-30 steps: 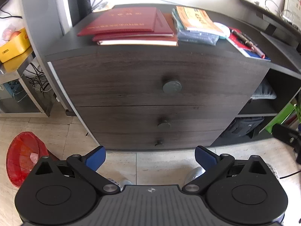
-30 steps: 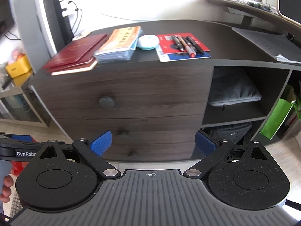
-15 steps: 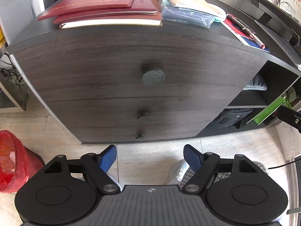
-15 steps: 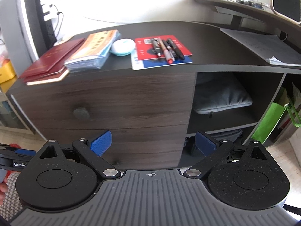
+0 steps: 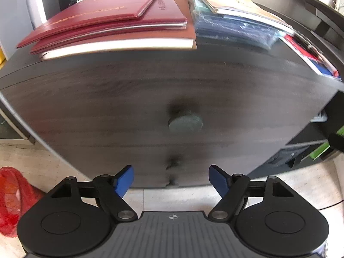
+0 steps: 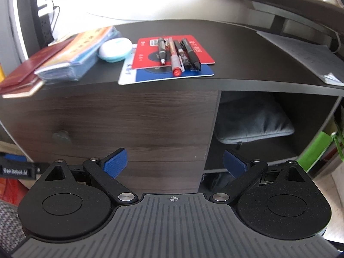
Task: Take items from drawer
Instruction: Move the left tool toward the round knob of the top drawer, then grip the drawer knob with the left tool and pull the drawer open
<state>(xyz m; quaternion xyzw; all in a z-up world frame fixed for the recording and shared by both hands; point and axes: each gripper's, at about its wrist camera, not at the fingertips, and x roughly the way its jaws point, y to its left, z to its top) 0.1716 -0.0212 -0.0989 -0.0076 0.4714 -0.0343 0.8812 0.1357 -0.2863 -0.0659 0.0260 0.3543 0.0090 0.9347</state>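
A dark wood drawer cabinet stands before me, its drawers shut. The top drawer (image 5: 150, 99) has a round grey knob (image 5: 185, 124); it also shows in the right wrist view (image 6: 61, 137). My left gripper (image 5: 171, 179) is open and empty, close in front of the drawer, just below the knob. Smaller knobs (image 5: 172, 163) of the lower drawers sit between its fingers. My right gripper (image 6: 174, 165) is open and empty, further back, facing the cabinet's right edge. The drawer's contents are hidden.
On the cabinet top lie red books (image 5: 116, 21), a booklet stack (image 5: 236, 15), a white round case (image 6: 115, 49) and several pens (image 6: 178, 53) on red and blue cards. An open shelf holds a grey pouch (image 6: 253, 120). A red bag (image 5: 10, 197) sits on the floor at left.
My left gripper has moved closer to the top drawer and its jaws have narrowed a little. My right gripper has shifted to the right and closer to the cabinet.
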